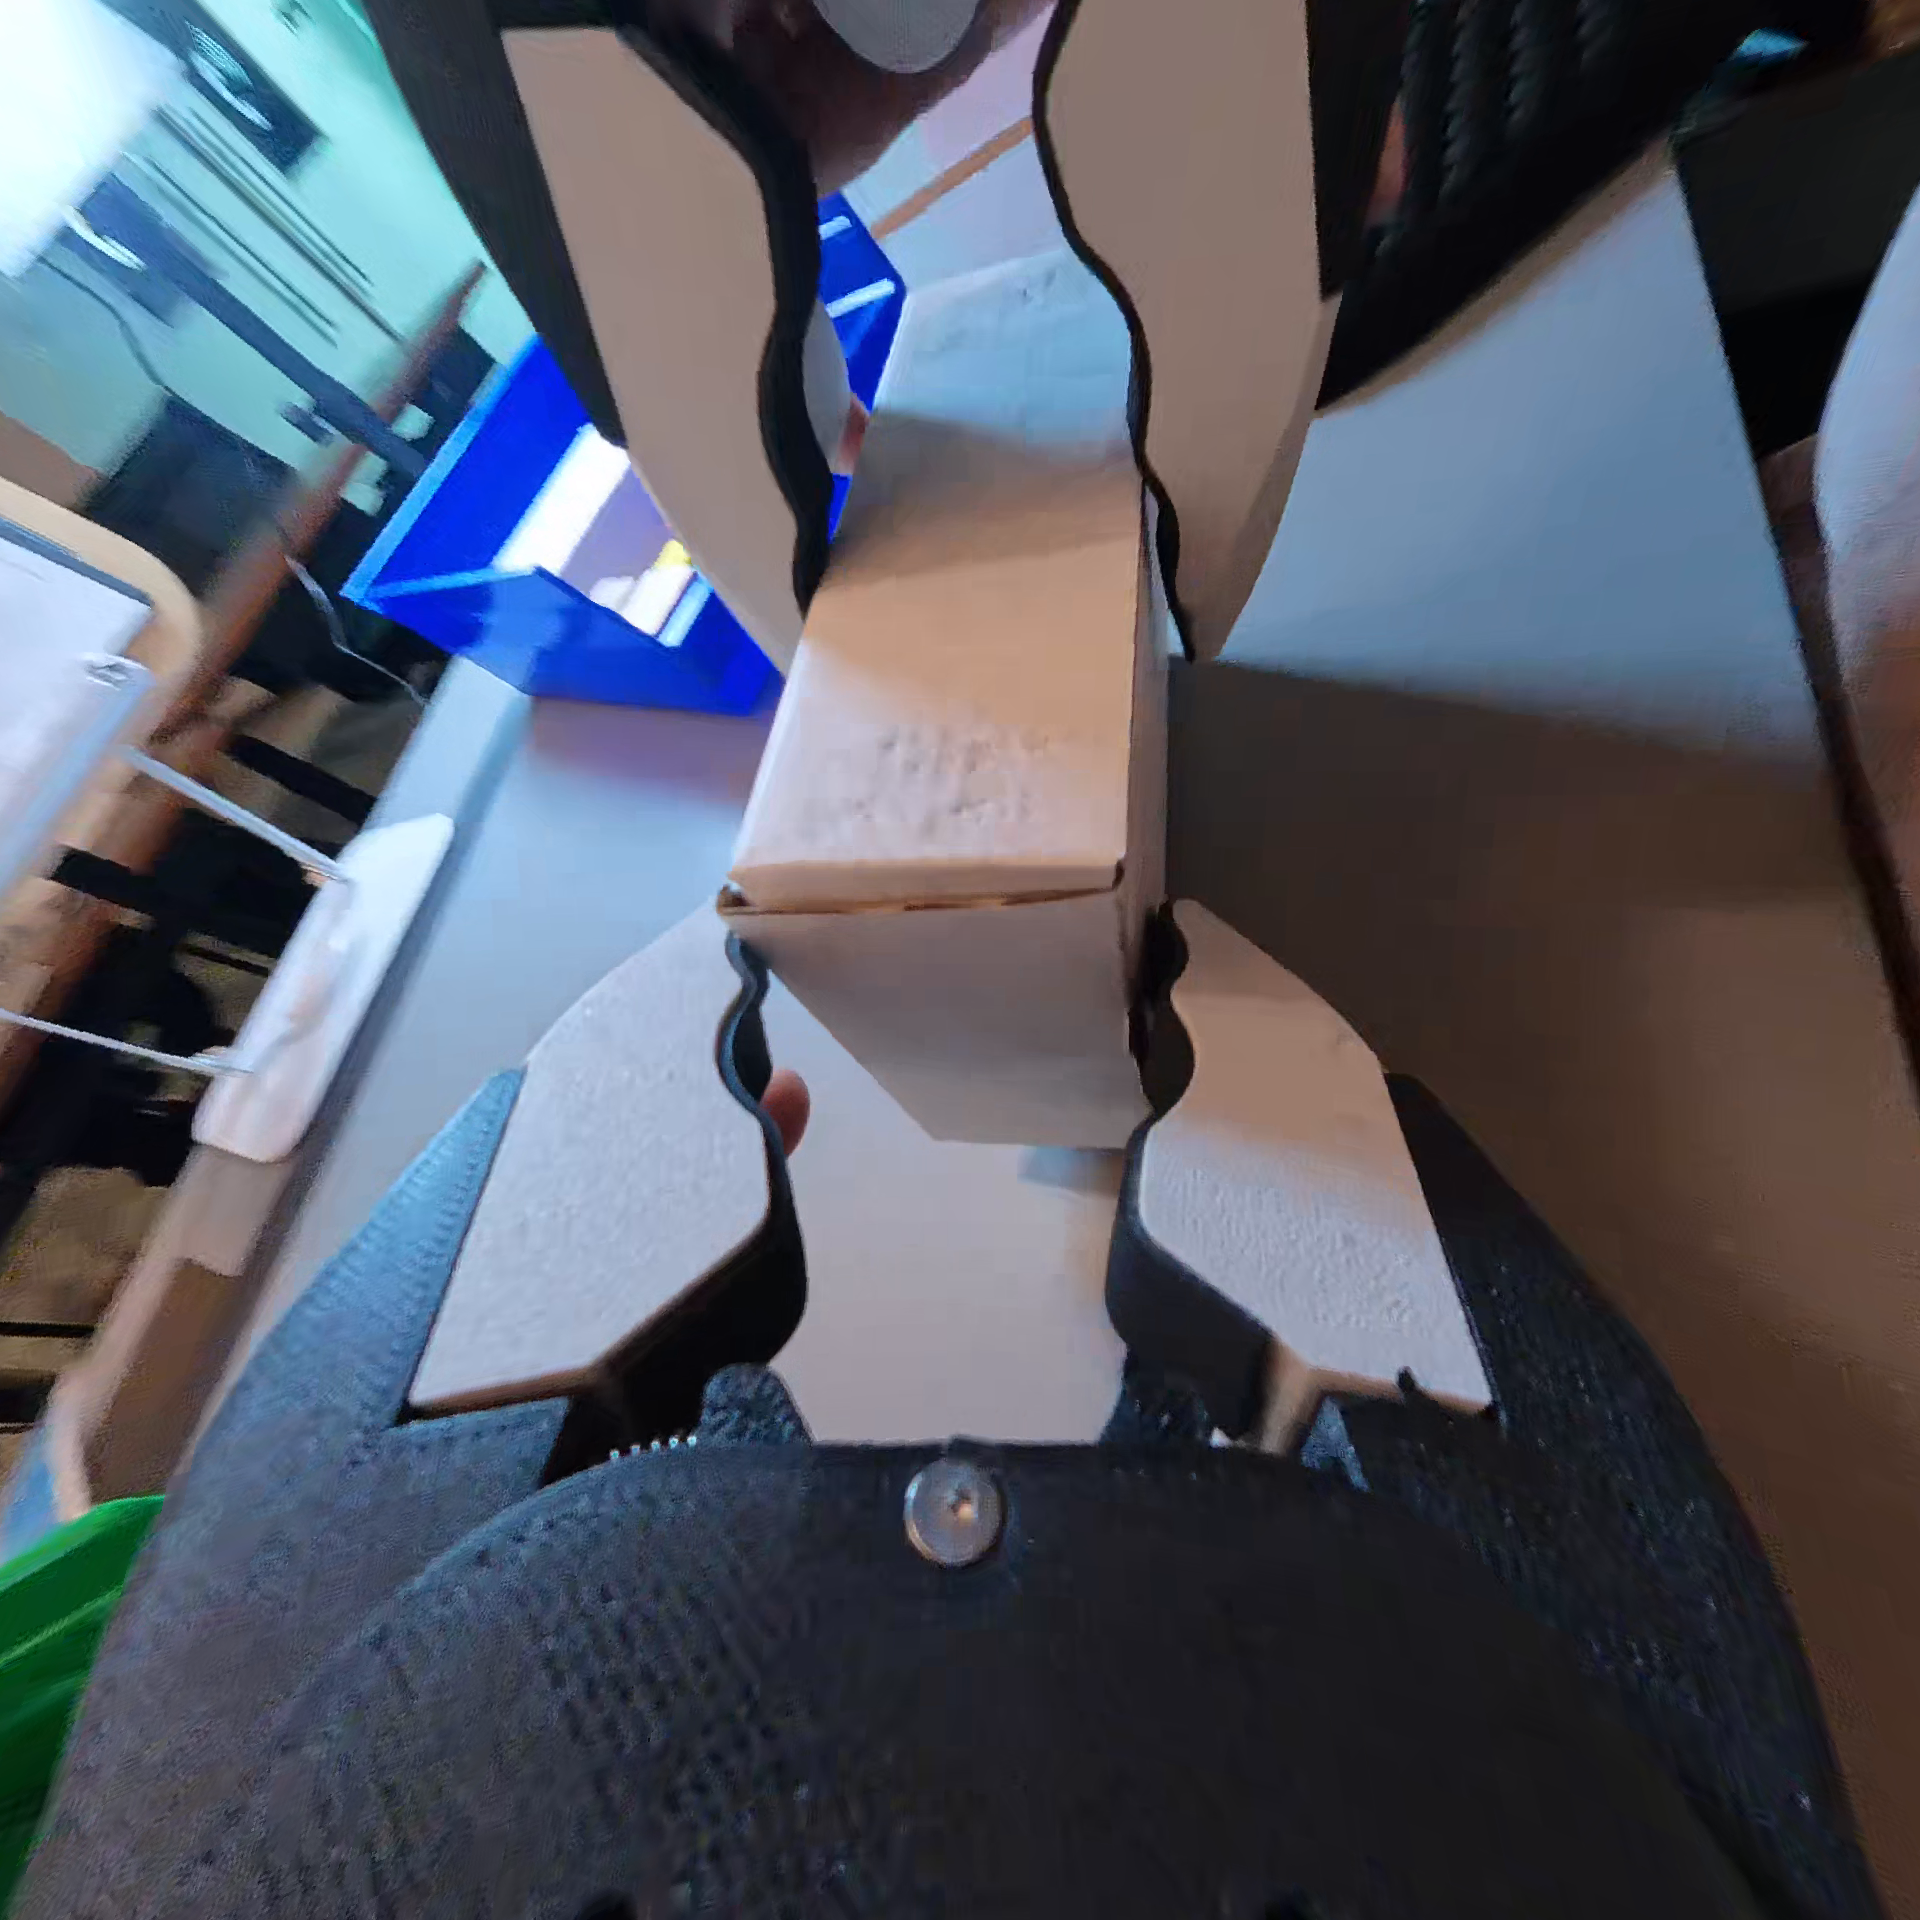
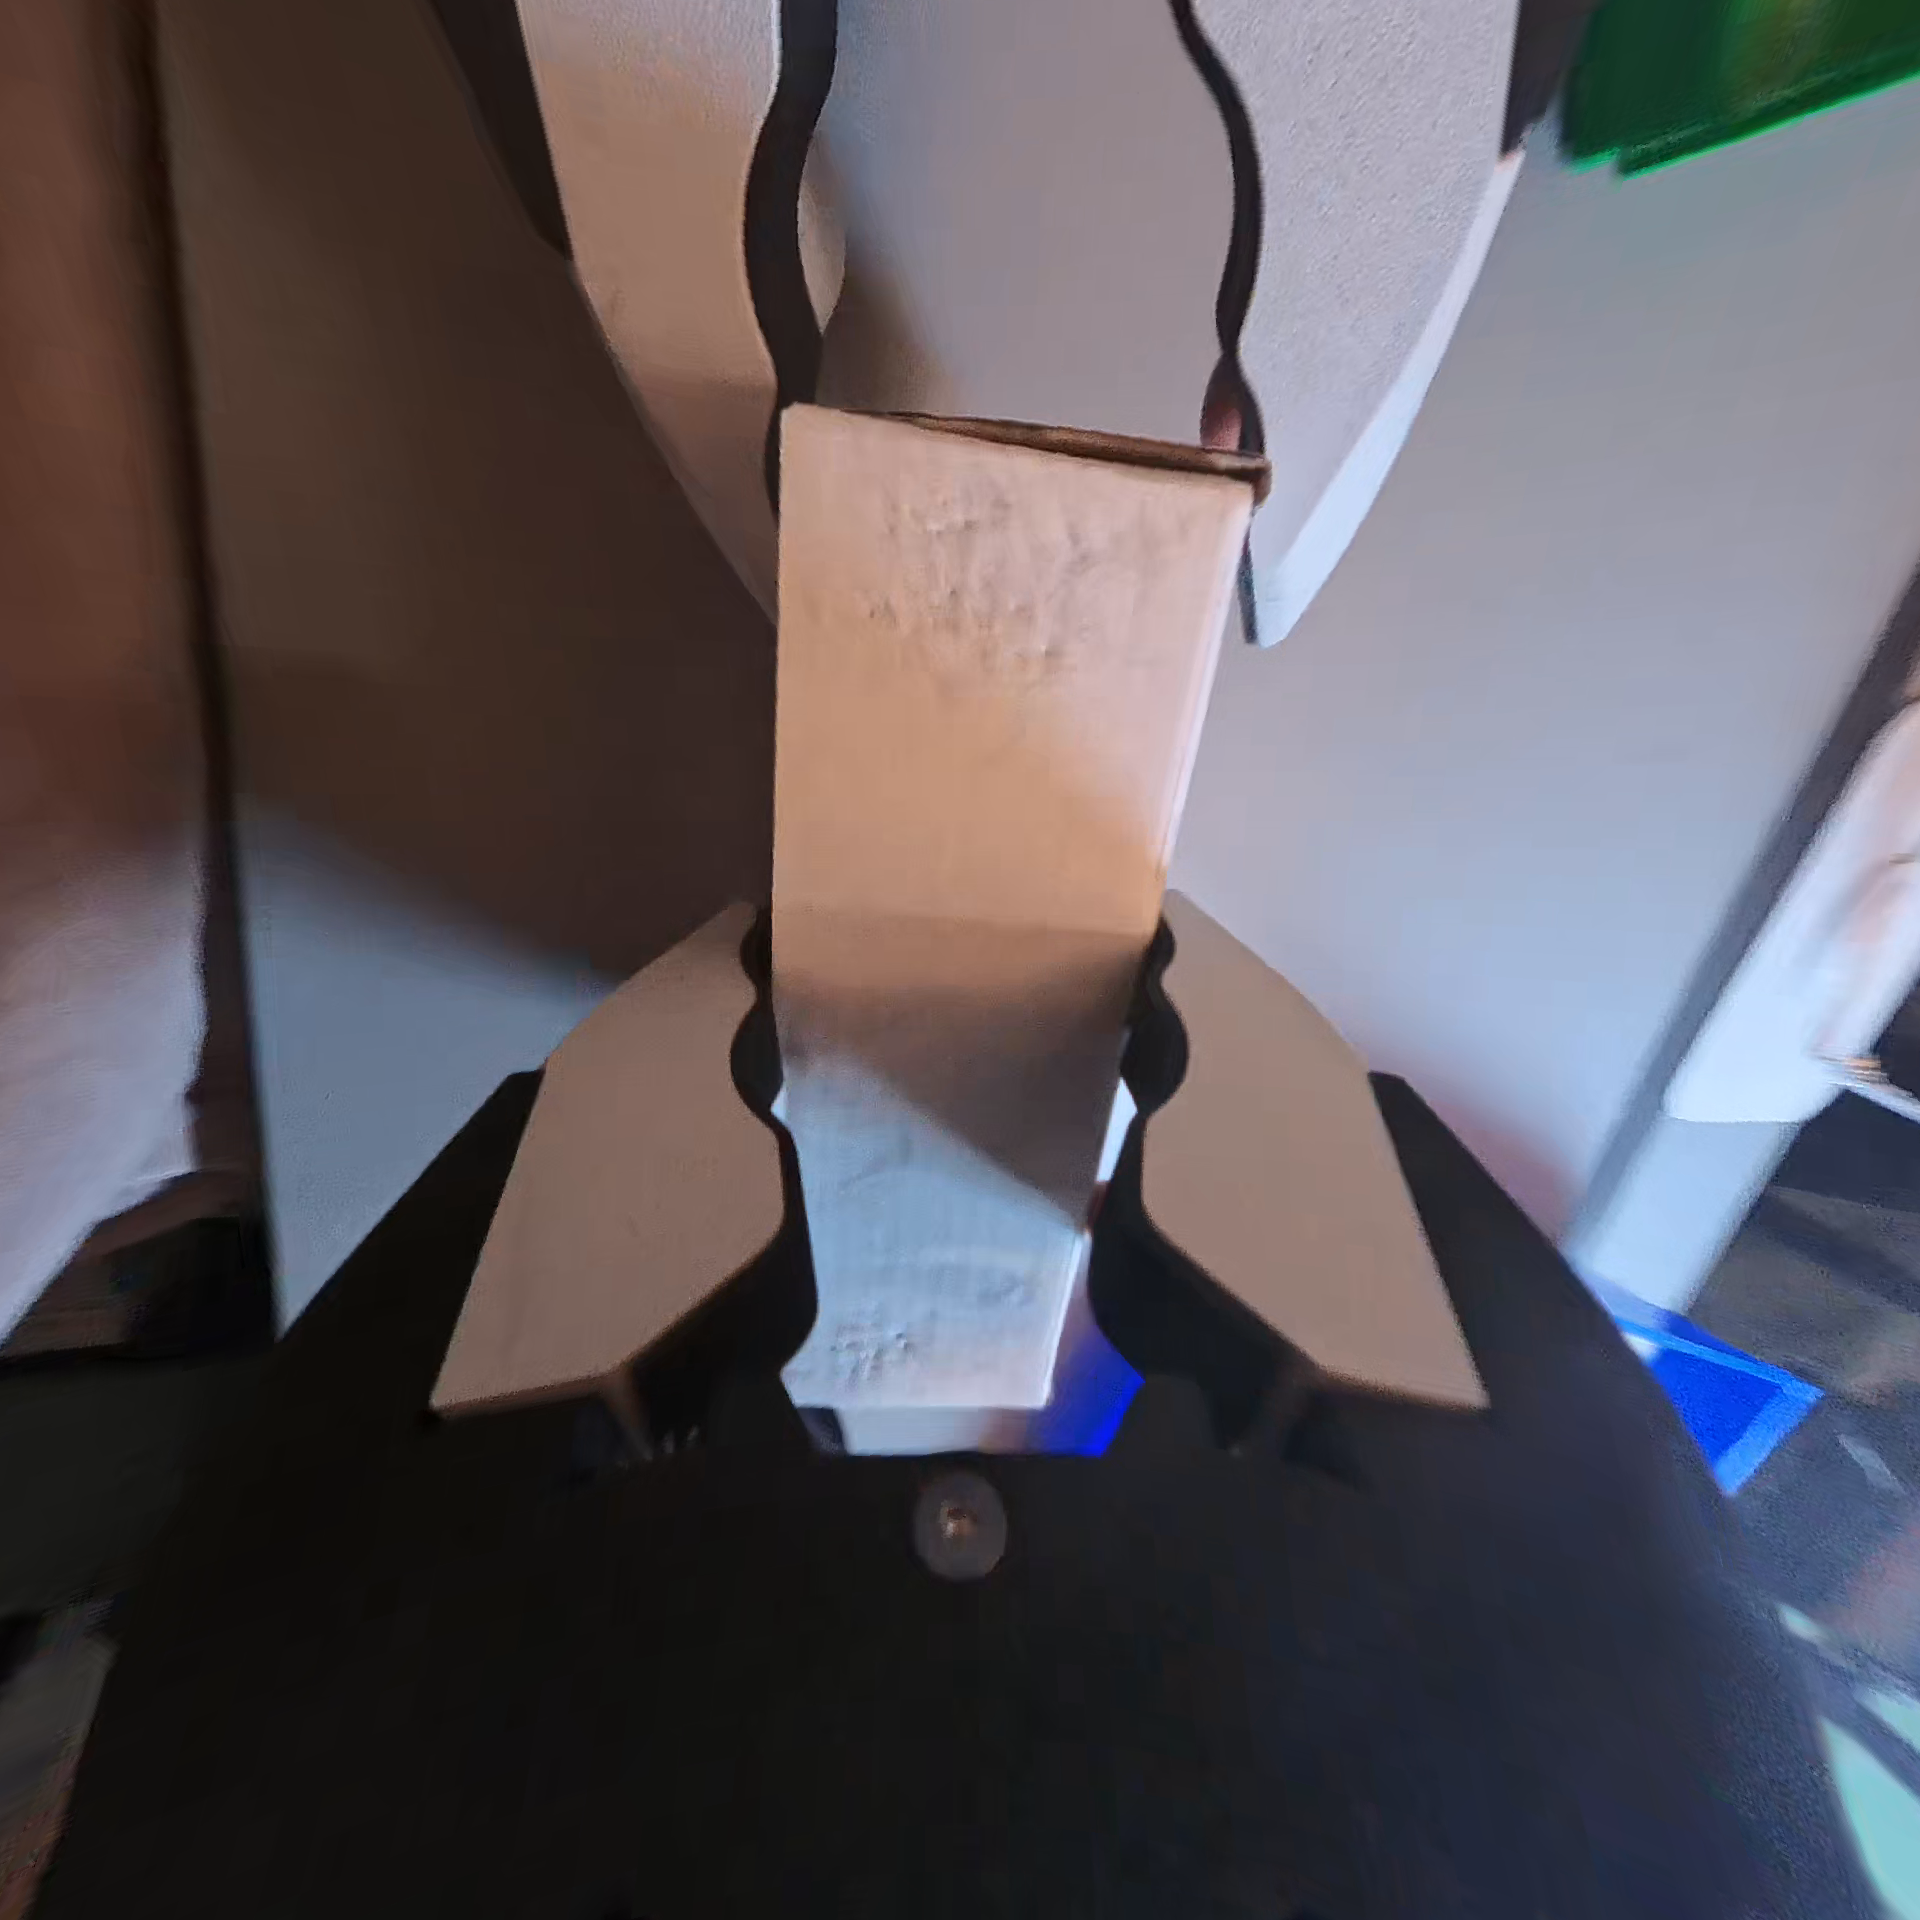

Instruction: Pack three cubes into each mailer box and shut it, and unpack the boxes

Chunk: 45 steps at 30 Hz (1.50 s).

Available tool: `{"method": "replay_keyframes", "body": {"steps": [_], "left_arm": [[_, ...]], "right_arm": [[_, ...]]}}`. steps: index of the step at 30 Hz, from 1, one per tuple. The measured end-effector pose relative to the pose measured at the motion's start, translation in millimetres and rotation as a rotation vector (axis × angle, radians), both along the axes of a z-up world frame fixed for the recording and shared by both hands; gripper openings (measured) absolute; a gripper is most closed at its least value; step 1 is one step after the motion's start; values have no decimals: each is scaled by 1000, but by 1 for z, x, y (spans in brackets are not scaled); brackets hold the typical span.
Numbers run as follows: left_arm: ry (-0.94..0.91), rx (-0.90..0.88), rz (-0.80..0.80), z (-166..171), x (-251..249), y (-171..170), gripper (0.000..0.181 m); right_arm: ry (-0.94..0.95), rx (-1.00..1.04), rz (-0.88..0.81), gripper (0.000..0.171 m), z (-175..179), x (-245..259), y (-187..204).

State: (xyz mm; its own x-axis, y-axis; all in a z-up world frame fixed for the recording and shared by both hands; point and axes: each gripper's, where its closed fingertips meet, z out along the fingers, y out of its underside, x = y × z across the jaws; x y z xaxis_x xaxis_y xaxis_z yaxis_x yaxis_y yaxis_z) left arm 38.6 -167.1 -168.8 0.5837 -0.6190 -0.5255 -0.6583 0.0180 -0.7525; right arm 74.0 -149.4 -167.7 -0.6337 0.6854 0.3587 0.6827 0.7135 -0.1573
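Between both grippers, left wrist view: the left gripper [image 1: 951, 925] clamps the near end of the closed mailer box [image 1: 966, 727], held above the table [image 1: 582, 821].

Right wrist view: the right gripper [image 2: 958, 935] clamps the opposite end of the mailer box [image 2: 997, 665]; its long axis runs between both jaws, equally near.

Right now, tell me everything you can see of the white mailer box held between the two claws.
The mailer box is small, oblong, white cardboard with brown raw edges showing at the lid seam, which looks shut. One broad face is scuffed and dimpled. It is held off the grey table, gripped at opposite ends: the left claw clamps one end, the right claw the other, each claw's fingers pressing the box's side walls. Its contents are hidden.
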Motion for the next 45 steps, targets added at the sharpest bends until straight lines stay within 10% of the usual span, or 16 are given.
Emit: {"method": "replay_keyframes", "body": {"steps": [1,6,12,22,28,32,39,45], "left_arm": [[-6,55,3,6,-1,1,70],[-253,34,129,26,-30,10,75],[-366,76,211,31,-47,22,67],[-398,52,290,18,-67,30,62],[-382,52,316,15,-75,32,63],[-357,56,360,14,-85,36,63],[1,-84,622,7,-152,26,66],[335,-351,833,-28,-237,-7,74]], "right_arm": [[33,42,22,65,6,-1,2],[229,240,-27,64,68,5,38],[322,719,-189,64,145,24,204],[196,853,-379,65,29,39,421],[172,562,-426,87,12,34,422],[183,269,-506,71,18,36,408],[312,442,-506,60,24,26,423],[475,158,-461,61,40,15,318]]}}
